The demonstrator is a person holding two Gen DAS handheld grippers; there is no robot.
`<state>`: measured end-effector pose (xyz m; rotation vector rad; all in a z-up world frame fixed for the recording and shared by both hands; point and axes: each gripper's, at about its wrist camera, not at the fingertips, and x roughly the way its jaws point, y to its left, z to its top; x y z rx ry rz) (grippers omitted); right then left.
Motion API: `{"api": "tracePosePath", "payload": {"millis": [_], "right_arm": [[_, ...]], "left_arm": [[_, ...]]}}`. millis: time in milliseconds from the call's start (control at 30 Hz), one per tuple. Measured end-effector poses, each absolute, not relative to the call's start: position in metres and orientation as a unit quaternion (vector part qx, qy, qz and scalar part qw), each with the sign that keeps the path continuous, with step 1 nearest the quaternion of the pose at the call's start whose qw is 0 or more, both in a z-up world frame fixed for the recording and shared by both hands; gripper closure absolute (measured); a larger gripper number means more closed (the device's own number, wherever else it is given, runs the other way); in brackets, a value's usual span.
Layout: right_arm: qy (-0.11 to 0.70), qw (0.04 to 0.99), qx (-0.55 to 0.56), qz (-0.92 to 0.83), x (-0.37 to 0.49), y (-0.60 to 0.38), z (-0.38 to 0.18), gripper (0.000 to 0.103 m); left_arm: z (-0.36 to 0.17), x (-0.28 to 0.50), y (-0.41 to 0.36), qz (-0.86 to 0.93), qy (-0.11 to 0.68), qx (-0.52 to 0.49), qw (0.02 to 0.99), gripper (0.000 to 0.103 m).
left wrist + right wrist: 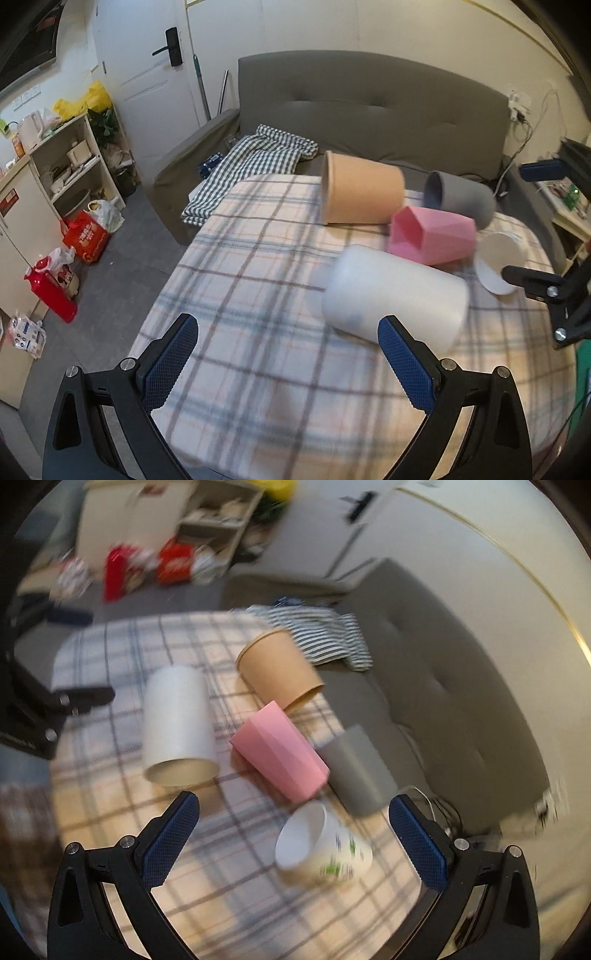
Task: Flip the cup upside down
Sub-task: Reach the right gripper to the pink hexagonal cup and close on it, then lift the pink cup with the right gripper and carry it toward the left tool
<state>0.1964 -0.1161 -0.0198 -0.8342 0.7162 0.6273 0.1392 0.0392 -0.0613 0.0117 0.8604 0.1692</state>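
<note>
Several cups lie on their sides on the plaid-covered table (pixel 258 266). A large white cup (pixel 395 295) lies just beyond my open left gripper (pixel 288 332). Behind it lie a pink faceted cup (pixel 432 236), a brown paper cup (pixel 362 190), a grey cup (pixel 461 195) and a small white printed cup (pixel 498 258). In the right wrist view my open right gripper (pixel 293 812) hovers over the small white printed cup (pixel 321 845), which lies between its fingers. The pink cup (pixel 280 753), grey cup (pixel 360 771), brown cup (pixel 280 672) and large white cup (pixel 177 727) lie beyond it.
A grey sofa (pixel 369 110) with a checked cloth (pixel 251 158) stands behind the table. Shelves (pixel 74 158), bags and a red bottle (pixel 51 291) are on the floor at the left. The table's edge curves close on the left and front.
</note>
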Motion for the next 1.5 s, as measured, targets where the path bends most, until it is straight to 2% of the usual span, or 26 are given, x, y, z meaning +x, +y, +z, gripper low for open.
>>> {"api": "tracePosePath", "payload": {"millis": [300,633,700,767,833,1100,1267,1500], "right_arm": [[0.340,0.753,-0.453,0.336,0.246,-0.084,-0.071,0.006],[0.328,0.737,-0.476,0.350,0.267,-0.073,-0.094,0.010],[0.330,0.734,-0.477,0.354,0.267,-0.070,-0.097,0.017],[0.321,0.738,-0.479,0.350,0.266,-0.066,-0.098,0.032],[0.314,0.742,-0.481,0.345,0.263,-0.064,-0.096,0.041],[0.312,0.776,-0.433,0.337,0.238,-0.078,-0.049,0.042],[0.315,0.799,-0.400,0.319,0.191,-0.092,-0.010,0.042],[0.395,0.845,-0.239,0.270,0.130,-0.121,0.021,0.042]], "left_arm": [[-0.079,0.161,0.040,0.079,0.428,0.003,0.900,0.002],[-0.080,0.170,0.051,0.093,0.423,0.002,0.902,0.002],[-0.081,0.170,0.053,0.097,0.426,-0.002,0.899,0.002],[-0.081,0.169,0.055,0.097,0.429,-0.005,0.898,0.002],[-0.078,0.166,0.055,0.099,0.426,-0.003,0.899,0.002],[-0.050,0.143,0.051,0.096,0.402,-0.008,0.911,0.002],[-0.026,0.122,0.046,0.090,0.377,-0.010,0.922,0.002],[-0.009,0.088,0.041,0.075,0.352,-0.009,0.933,0.002]]}}
